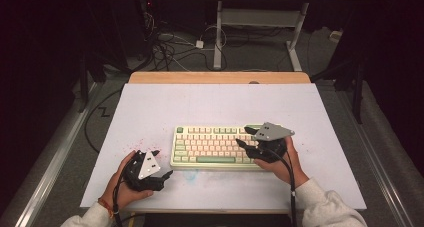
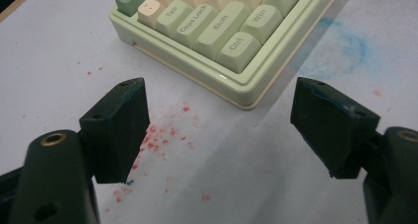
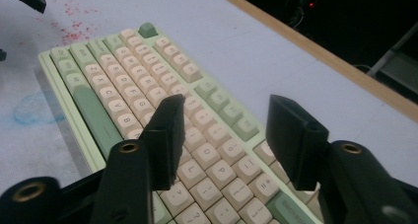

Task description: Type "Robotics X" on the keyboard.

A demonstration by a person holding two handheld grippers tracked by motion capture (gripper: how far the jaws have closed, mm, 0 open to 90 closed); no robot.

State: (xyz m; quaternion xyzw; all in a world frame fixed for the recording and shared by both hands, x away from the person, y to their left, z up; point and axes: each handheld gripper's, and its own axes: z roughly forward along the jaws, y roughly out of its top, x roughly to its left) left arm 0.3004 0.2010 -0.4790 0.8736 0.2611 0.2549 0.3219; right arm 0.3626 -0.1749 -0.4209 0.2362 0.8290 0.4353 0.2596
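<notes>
From above, the pale green keyboard with cream keys (image 1: pixel 212 147) lies on the white table (image 1: pixel 150 107); my left gripper (image 1: pixel 159 166) sits just left of it, jaws spread. My right gripper (image 3: pixel 224 135) hovers over its right keys, jaws parted, pinching nothing.

In the left gripper view, my left gripper's (image 2: pixel 219 130) spread jaws frame the keyboard's (image 2: pixel 217 31) near corner with red specks (image 2: pixel 157 140) on the table (image 2: pixel 49 61) just before it.

In the right gripper view, the keyboard (image 3: pixel 148 100) runs away beneath my half-open jaws.

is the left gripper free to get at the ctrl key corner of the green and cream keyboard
Probably yes: the left gripper stands open just short of the green and cream keyboard, and between them lies bare white table speckled with red.
</notes>
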